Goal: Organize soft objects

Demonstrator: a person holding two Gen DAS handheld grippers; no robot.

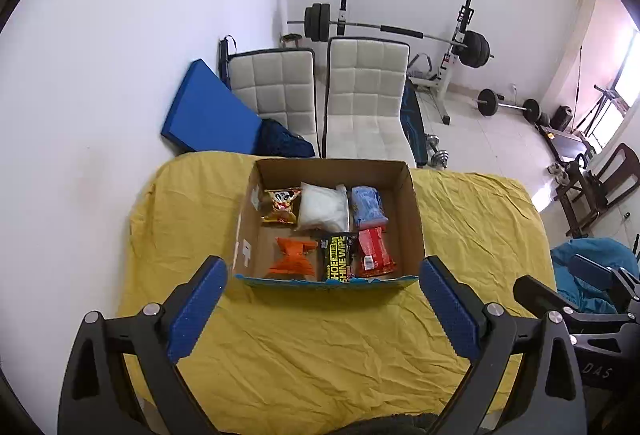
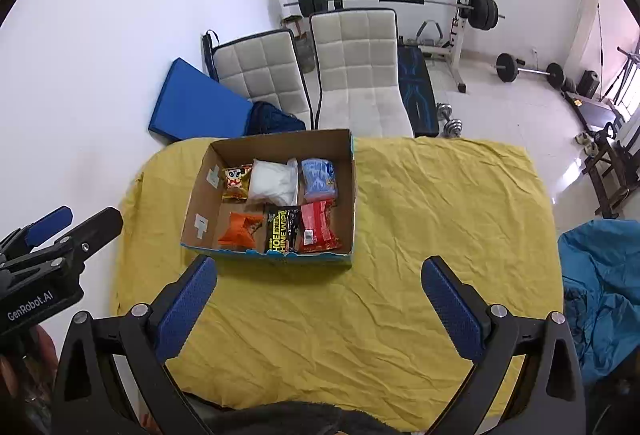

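Both grippers, left gripper (image 1: 322, 309) and right gripper (image 2: 320, 305), hover wide open and empty over the yellow-covered bench (image 2: 420, 235), facing the cardboard box (image 1: 414, 219) of packets near its far edge.

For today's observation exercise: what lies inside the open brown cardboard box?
Inside the cardboard box: six soft packets, including white, orange, red and pale blue ones. Anything beneath them is hidden.

Open cardboard box (image 2: 347, 191) on yellow-covered counter (image 2: 420, 215), six soft packets inside in two rows, white pouch (image 2: 272, 181), orange packet (image 2: 239, 228), red packet (image 2: 318, 227)
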